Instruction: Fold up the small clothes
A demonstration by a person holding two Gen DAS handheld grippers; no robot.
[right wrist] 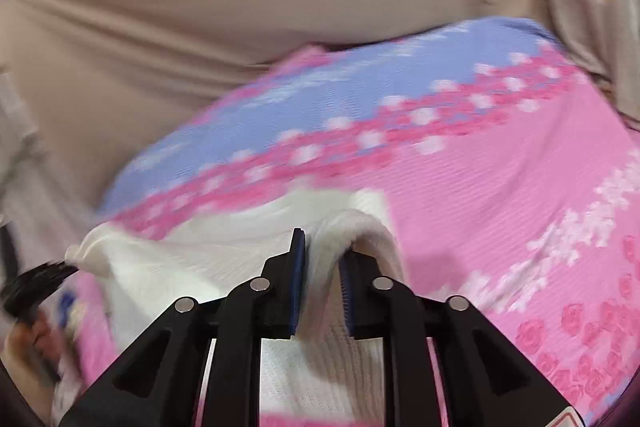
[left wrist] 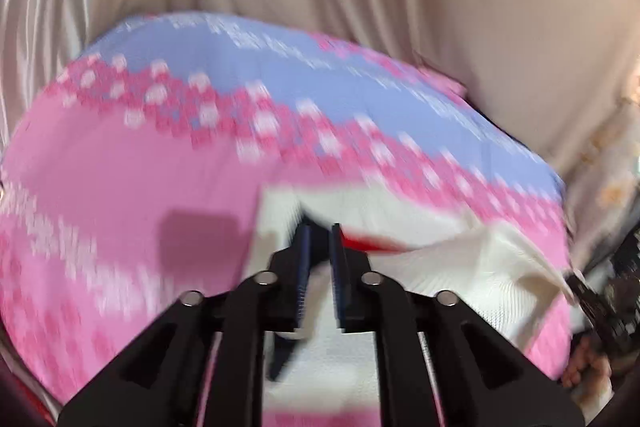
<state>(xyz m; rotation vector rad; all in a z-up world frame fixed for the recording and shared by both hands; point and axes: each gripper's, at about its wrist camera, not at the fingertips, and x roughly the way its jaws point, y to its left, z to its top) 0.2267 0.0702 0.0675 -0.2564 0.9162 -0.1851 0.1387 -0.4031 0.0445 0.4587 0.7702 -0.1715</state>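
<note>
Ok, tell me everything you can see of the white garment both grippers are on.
The white garment is a small ribbed knit, cream-white, lying rumpled on the pink and blue blanket. The right gripper is shut on a raised fold of it, cloth bunched between the blue pads. The left gripper sits over its other end, jaws narrowly apart; a grip cannot be confirmed. A red strip shows at its edge there. Motion blur hides finer detail.
</note>
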